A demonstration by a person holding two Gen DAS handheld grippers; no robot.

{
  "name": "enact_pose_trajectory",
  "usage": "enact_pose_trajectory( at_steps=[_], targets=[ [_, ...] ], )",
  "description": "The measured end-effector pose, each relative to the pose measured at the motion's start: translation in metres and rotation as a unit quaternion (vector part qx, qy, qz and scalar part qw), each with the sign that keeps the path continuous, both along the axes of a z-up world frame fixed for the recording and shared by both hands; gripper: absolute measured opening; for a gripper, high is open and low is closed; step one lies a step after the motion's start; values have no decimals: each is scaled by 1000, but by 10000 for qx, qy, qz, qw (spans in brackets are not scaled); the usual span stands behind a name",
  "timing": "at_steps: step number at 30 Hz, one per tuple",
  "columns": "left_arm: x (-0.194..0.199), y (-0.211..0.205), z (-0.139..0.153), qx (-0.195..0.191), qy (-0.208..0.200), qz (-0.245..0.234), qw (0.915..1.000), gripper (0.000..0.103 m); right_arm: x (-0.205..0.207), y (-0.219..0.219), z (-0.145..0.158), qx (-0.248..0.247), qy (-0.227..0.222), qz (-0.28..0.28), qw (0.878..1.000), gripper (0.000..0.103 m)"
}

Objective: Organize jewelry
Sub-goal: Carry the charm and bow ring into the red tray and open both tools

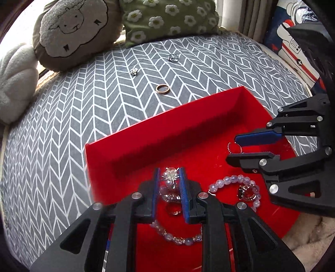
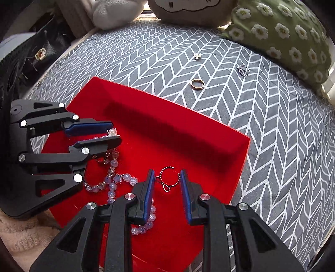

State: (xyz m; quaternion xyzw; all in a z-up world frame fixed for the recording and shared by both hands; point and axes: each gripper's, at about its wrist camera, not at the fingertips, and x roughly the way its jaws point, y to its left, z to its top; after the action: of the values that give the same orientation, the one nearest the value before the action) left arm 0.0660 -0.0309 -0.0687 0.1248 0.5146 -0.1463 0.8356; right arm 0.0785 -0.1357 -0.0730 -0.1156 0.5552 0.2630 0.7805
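A red tray (image 1: pixel 146 138) (image 2: pixel 167 129) lies on the grey herringbone bedspread and holds beaded bracelets (image 1: pixel 234 182) (image 2: pixel 113 177) and rings. My left gripper (image 1: pixel 169 173) (image 2: pixel 114 134) is open over the tray, its fingers either side of a pearl-and-silver piece (image 1: pixel 171 174). My right gripper (image 2: pixel 167 177) (image 1: pixel 238 149) is open over the tray, its fingers either side of a thin twisted silver ring (image 2: pixel 168 180) (image 1: pixel 234 147) that lies on the tray floor. On the bedspread beyond the tray lie a gold ring (image 1: pixel 162 88) (image 2: pixel 197 84), a small silver charm (image 1: pixel 133 71) (image 2: pixel 197 56) and a silver ring (image 1: pixel 173 58) (image 2: pixel 242 70).
A sheep cushion (image 1: pixel 73 31), a green flower cushion (image 1: pixel 171 18) (image 2: pixel 282 35) and a white plush (image 1: pixel 14 83) line the far side. A dark bag (image 2: pixel 37 52) sits at the left in the right wrist view. A fluffy blanket (image 2: pixel 25 230) lies by the tray's near edge.
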Motion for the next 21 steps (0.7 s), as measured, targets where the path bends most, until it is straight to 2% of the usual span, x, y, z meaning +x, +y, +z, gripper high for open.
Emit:
enact_pose_trajectory(
  at_steps=[6, 21],
  targets=[
    [7, -2, -6, 76, 72, -17, 9999, 17, -1, 5, -2, -162, -116, 40, 9998, 24],
    [5, 0, -5, 59, 52, 11, 10000, 18, -3, 6, -2, -215, -131, -12, 9997, 25]
  ],
)
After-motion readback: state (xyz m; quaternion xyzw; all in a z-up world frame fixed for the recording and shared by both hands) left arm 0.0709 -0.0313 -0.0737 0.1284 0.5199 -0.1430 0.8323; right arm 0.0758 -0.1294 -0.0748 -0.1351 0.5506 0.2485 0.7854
